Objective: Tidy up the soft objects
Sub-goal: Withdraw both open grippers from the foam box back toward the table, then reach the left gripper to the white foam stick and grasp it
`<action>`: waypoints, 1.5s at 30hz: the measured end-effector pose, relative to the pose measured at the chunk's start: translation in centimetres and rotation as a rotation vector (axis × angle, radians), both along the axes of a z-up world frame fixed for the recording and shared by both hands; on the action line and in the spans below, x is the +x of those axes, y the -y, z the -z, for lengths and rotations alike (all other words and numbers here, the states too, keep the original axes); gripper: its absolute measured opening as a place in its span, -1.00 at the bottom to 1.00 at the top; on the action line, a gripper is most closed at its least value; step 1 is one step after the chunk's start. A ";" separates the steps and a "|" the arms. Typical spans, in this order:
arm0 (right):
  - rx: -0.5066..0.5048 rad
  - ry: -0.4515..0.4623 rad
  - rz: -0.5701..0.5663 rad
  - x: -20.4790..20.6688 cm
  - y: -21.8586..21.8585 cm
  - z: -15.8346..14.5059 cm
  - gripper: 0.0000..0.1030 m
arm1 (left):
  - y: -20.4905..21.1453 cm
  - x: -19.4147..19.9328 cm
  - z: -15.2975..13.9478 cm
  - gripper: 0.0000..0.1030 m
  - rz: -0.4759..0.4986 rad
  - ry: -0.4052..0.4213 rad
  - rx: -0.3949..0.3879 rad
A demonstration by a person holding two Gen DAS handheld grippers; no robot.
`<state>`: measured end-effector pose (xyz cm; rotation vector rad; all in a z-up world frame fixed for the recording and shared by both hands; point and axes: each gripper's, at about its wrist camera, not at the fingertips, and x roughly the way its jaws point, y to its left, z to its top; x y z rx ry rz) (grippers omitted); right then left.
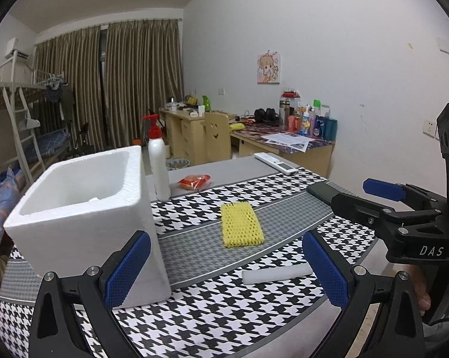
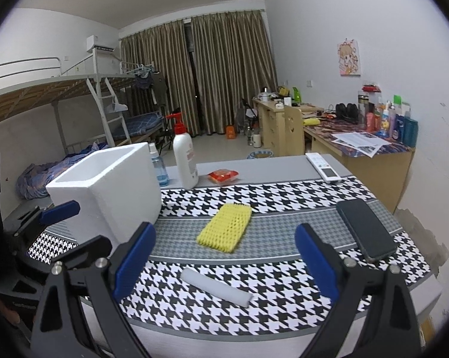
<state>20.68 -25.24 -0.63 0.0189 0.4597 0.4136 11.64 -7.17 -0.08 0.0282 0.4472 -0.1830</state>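
A yellow foam net sleeve lies flat in the middle of the houndstooth table mat. A white foam strip lies nearer the front edge. A white foam box stands open at the left. My left gripper is open and empty, above the front of the mat beside the box. My right gripper is open and empty, just above the white strip; it also shows at the right of the left wrist view.
A white pump bottle, a small blue bottle and a red snack packet stand behind the mat. A white remote lies far right. A black phone lies right.
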 end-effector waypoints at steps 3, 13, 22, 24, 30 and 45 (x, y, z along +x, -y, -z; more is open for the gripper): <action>-0.002 -0.006 0.000 0.3 0.4 0.2 0.87 | 0.6 0.4 0.2 0.98 0.008 -0.007 0.004; 0.000 -0.028 0.008 1.6 1.6 0.9 0.87 | 1.9 1.7 1.4 0.98 0.021 -0.053 0.006; -0.011 -0.053 0.007 2.8 2.0 1.4 0.87 | 3.1 3.1 2.4 0.98 0.029 -0.093 0.016; -0.010 -0.060 0.008 3.1 2.1 1.6 0.87 | 3.2 3.3 2.6 0.98 0.030 -0.101 0.017; -0.015 -0.076 0.009 3.9 2.2 2.0 0.87 | 3.5 4.0 3.2 0.98 0.042 -0.129 0.033; -0.029 -0.141 0.018 6.2 2.4 3.3 0.87 | 3.9 6.8 6.6 0.98 0.113 -0.268 0.043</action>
